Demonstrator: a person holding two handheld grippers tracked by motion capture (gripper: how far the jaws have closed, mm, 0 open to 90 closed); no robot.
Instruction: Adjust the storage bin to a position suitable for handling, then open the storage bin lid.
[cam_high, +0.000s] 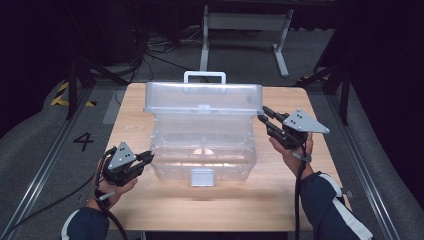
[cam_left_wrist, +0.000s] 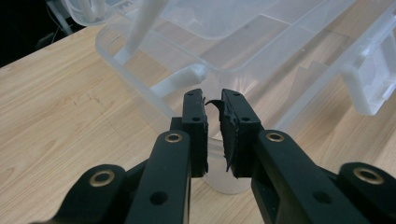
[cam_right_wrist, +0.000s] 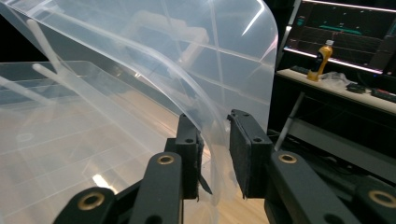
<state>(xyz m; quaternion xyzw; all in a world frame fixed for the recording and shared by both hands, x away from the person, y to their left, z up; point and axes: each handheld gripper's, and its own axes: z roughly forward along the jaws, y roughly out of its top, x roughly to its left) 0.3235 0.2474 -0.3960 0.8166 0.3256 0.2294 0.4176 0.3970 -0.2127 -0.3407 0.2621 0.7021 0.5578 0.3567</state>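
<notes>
A clear plastic storage box (cam_high: 202, 150) stands mid-table with its lid (cam_high: 202, 97) raised, the white handle at the top. My right gripper (cam_high: 262, 115) is at the lid's right corner. In the right gripper view the lid's curved edge (cam_right_wrist: 211, 140) runs between its jaws (cam_right_wrist: 215, 135) beside the left pad, with a gap to the right pad. My left gripper (cam_high: 148, 159) sits at the base's near left corner. Its jaws (cam_left_wrist: 212, 100) stand nearly together over that corner (cam_left_wrist: 224, 184), and a torn pad edge curls into the slit. I cannot tell whether they pinch the rim.
A white latch (cam_high: 202, 176) hangs at the box's front. Bare wooden table (cam_high: 225, 205) lies in front of the box. A white table frame (cam_high: 245, 30) and cables stand on the floor beyond. A shelf with a yellow bottle (cam_right_wrist: 322, 58) is off to the right.
</notes>
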